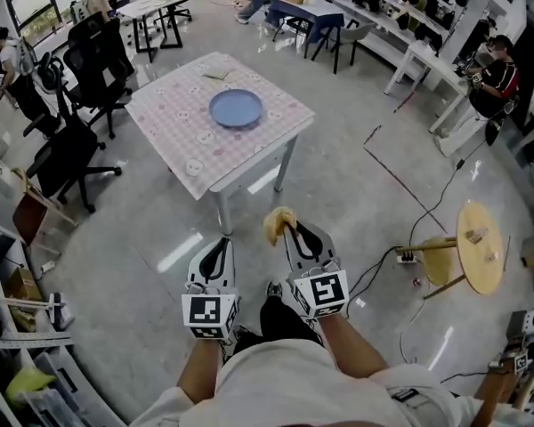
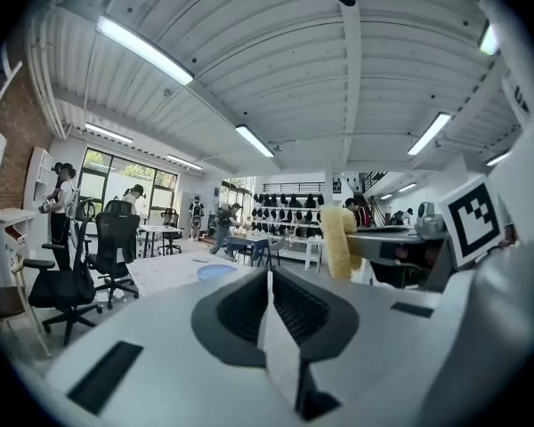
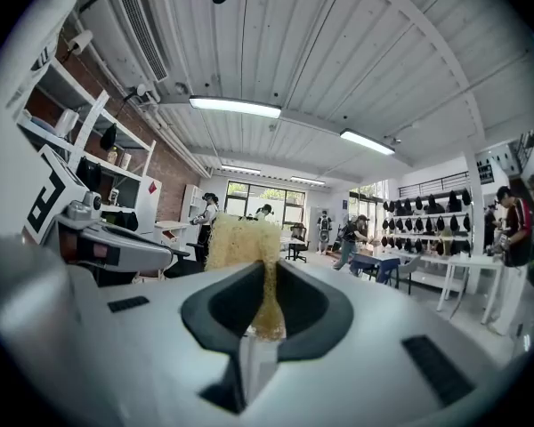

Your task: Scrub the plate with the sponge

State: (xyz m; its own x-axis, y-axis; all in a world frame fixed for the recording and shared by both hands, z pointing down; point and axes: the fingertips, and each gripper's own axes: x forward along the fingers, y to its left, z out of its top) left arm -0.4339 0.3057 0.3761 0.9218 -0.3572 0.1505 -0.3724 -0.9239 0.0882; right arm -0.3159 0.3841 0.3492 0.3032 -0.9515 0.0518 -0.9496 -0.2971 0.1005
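a person is standing on a grey polished floor (image 1: 338, 185), well apart from a square table with a pale pink patterned cloth (image 1: 173, 127), and is holding a white two-jaw gripper in each hand. the right gripper (image 1: 286, 227) is clenching a yellow porous sponge (image 1: 277, 223), its jaws squeezing the sponge's lower edge while the rest is sticking out past the tips. the left gripper (image 1: 221, 242) is keeping its jaws pressed together with nothing between them. a round blue plate (image 1: 237, 108) is lying flat near the middle of the table, far from both grippers. black office chairs (image 1: 71, 154) are standing beside the table's left edge.
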